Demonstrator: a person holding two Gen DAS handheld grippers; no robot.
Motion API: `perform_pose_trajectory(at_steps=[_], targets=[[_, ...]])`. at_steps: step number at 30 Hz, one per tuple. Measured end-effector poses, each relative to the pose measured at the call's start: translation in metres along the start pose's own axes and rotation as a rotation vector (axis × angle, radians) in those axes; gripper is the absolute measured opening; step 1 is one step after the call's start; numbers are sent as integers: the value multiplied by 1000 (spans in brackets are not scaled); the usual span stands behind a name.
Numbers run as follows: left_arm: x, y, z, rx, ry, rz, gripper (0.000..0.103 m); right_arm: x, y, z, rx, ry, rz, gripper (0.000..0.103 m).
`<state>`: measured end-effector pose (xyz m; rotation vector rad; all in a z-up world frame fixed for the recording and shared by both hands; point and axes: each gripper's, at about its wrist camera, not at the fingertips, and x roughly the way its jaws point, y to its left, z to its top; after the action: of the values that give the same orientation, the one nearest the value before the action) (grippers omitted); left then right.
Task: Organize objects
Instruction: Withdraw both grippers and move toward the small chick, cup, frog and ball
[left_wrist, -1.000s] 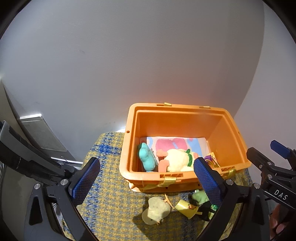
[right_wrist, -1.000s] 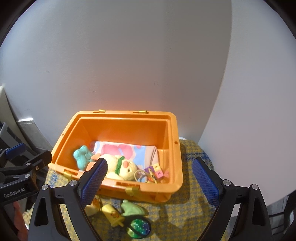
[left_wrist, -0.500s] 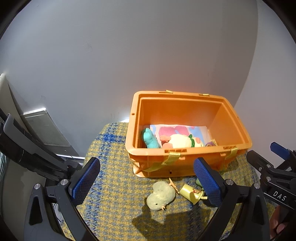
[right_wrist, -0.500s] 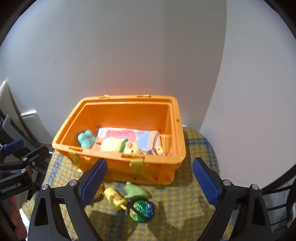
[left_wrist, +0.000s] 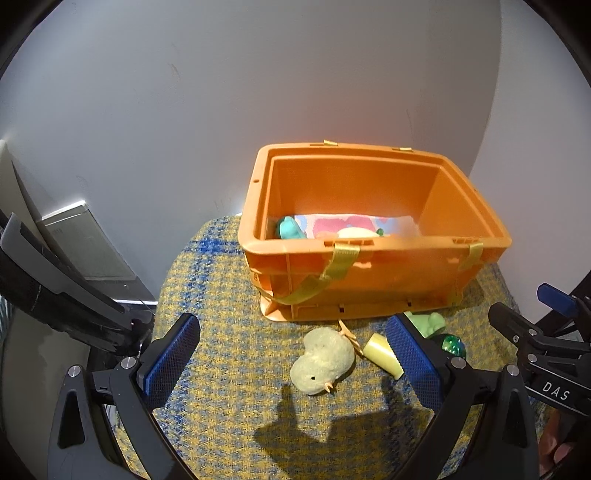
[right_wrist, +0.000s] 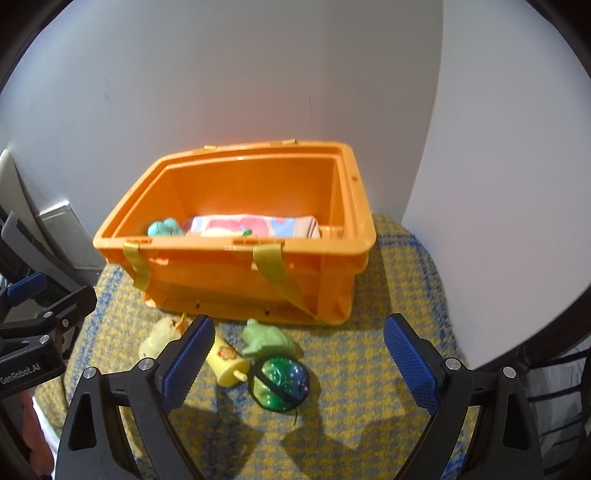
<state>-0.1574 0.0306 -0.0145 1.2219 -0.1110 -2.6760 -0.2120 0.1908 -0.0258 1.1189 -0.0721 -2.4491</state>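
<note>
I hold both the left hand-held gripper (left_wrist: 291, 360) and right hand-held gripper (right_wrist: 297, 356) wide and empty over toys by the orange bin (right_wrist: 236, 266), cushion's (right_wrist: 406, 295) right edge bare.

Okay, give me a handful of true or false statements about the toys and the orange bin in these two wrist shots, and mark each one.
1. The orange bin stands on a yellow-and-blue woven cloth. True.
2. The plush chick lies inside the bin. False: it lies on the cloth in front of it.
3. The right gripper holds the glittery green ball. False: its jaws stand open, nothing pressed between them.
4. A teal soft toy sits inside the bin. True.
5. The left gripper is shut. False: it is open.
</note>
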Motion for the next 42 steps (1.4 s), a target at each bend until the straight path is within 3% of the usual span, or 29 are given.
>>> perform_pose_trajectory(at_steps=[19, 42], targets=[[55, -10, -47, 24, 84, 9, 103, 50, 4, -48, -21, 111, -15, 93], [109, -27, -66, 63, 167, -1, 102, 95, 8, -65, -35, 199, -11, 92]])
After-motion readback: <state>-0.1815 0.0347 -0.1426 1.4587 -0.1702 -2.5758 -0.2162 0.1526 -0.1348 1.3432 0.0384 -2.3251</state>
